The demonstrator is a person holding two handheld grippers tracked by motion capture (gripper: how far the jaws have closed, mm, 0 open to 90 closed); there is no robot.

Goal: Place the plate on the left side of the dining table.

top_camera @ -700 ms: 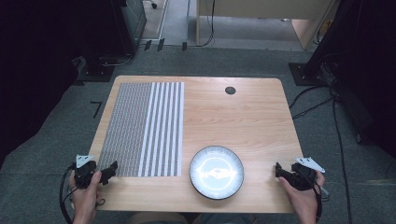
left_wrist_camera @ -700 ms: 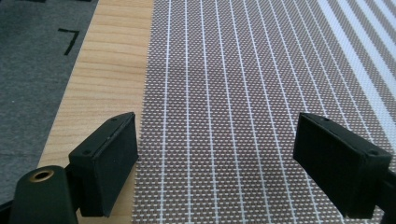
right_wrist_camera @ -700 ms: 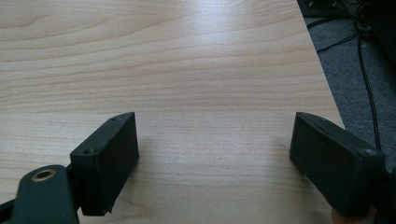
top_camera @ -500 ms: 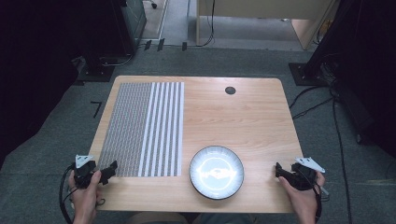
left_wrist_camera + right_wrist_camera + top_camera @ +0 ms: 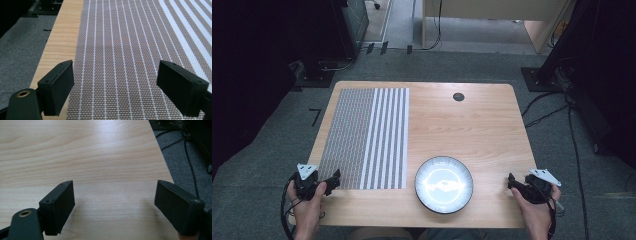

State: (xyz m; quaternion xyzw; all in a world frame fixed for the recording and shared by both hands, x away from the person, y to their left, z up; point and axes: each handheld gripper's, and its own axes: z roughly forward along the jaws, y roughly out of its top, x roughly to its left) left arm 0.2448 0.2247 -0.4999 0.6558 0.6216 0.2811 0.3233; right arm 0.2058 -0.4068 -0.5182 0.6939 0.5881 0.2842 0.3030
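Note:
A woven striped placemat (image 5: 366,136) lies flat on the left half of the wooden table (image 5: 472,130). A round dark-rimmed plate (image 5: 444,184) sits near the front edge, right of the mat. My left gripper (image 5: 333,178) hovers at the mat's near-left corner, open, with nothing between its jaws; its own view looks along the mat (image 5: 125,50). My right gripper (image 5: 512,181) is open over bare wood (image 5: 100,157) near the front right corner, to the right of the plate.
A small black round grommet (image 5: 458,97) sits in the tabletop at the back. Cables (image 5: 572,130) trail on the grey carpet to the right. Dark equipment stands at the left and right of the room.

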